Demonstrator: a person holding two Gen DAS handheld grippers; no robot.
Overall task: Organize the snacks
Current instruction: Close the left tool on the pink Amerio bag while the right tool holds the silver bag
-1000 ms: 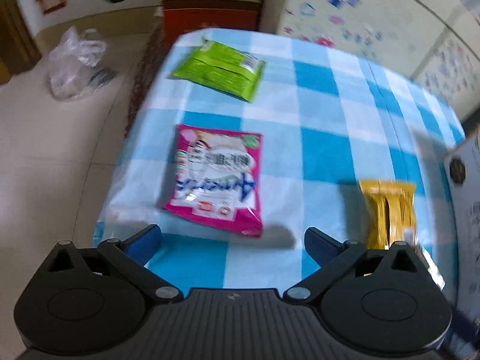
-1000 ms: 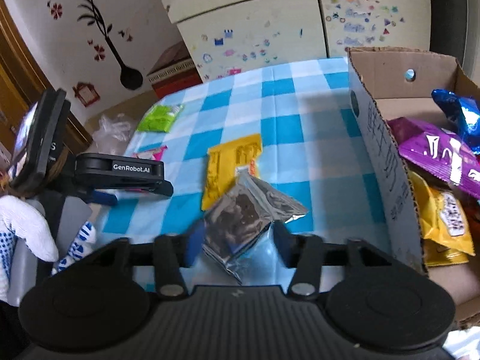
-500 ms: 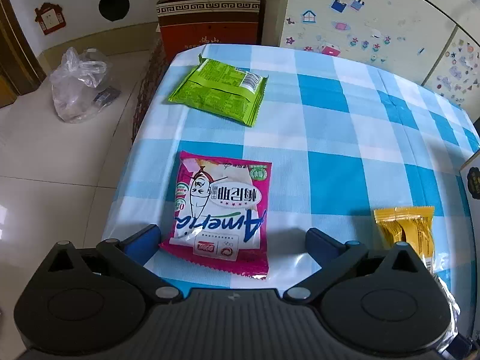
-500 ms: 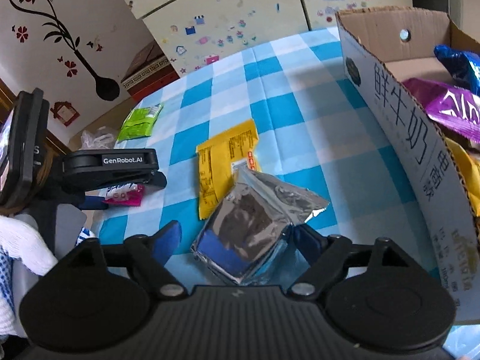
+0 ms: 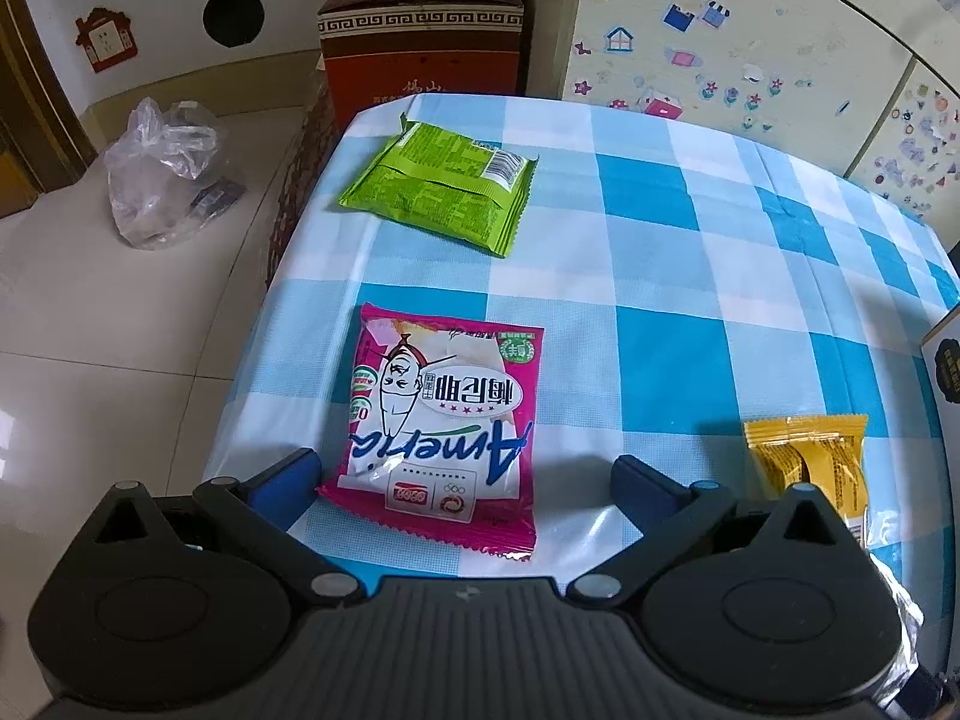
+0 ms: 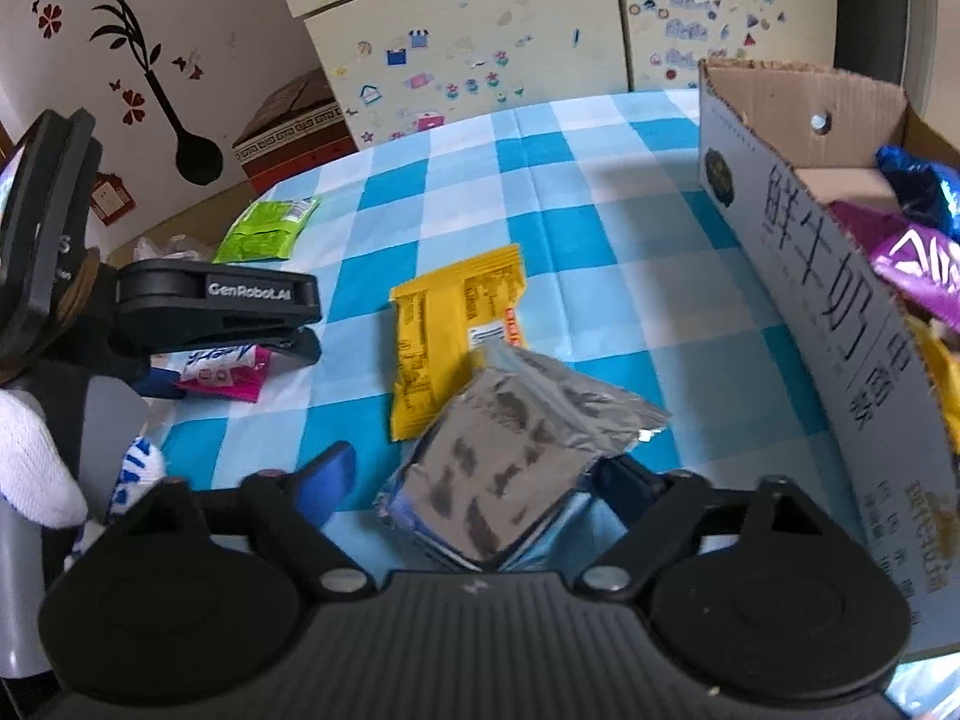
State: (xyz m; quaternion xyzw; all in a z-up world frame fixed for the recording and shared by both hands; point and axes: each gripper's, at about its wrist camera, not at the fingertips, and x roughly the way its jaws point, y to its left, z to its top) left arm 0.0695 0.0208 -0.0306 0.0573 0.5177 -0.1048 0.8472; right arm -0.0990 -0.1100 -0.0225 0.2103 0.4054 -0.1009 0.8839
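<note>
Left wrist view: left gripper (image 5: 462, 474) jaws stand wide apart over the blue-and-white checked table (image 5: 690, 276), straddling the near end of a flat pink-and-white snack packet (image 5: 441, 426) without touching it; a green foil snack packet (image 5: 438, 186) lies farther off. Right gripper (image 6: 474, 480) jaws have just been closing with a crumpled silver foil snack packet (image 6: 510, 468) between them, the left pad apart from it, contact on the right hidden. It overlaps a yellow snack packet (image 6: 444, 324), beside an open cardboard box (image 6: 810, 300) of snacks.
</note>
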